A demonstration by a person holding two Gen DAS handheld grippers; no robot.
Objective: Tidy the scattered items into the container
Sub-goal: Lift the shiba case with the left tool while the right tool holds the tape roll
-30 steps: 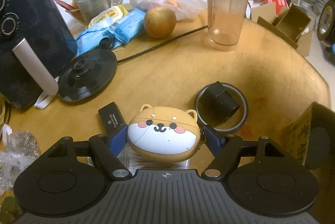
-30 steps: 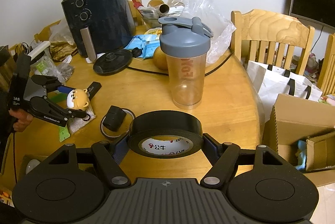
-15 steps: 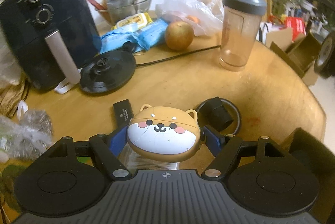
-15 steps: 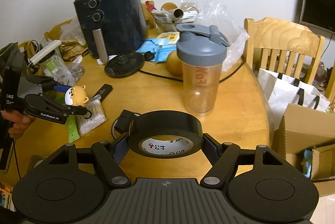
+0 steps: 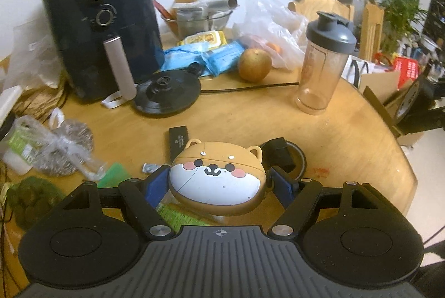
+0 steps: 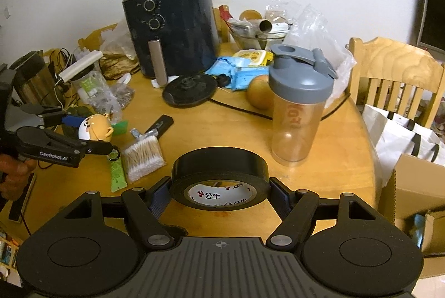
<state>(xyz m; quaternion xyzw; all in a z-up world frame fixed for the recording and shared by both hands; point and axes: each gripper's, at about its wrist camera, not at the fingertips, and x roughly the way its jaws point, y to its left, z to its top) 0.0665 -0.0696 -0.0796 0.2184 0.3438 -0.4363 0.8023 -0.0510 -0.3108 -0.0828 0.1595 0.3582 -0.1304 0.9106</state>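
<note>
Left wrist view shows your left gripper (image 5: 218,182) clamped on the shiba-face case (image 5: 217,178), held low in the centre of the frame above the wooden table (image 5: 250,117). Right wrist view has your right gripper (image 6: 219,195) closed on the black tape roll (image 6: 219,177) at lower centre, with the shaker bottle (image 6: 299,108) standing beyond it toward the right. Your cardboard box (image 6: 417,186) sits off the table's edge at the right side of that frame.
</note>
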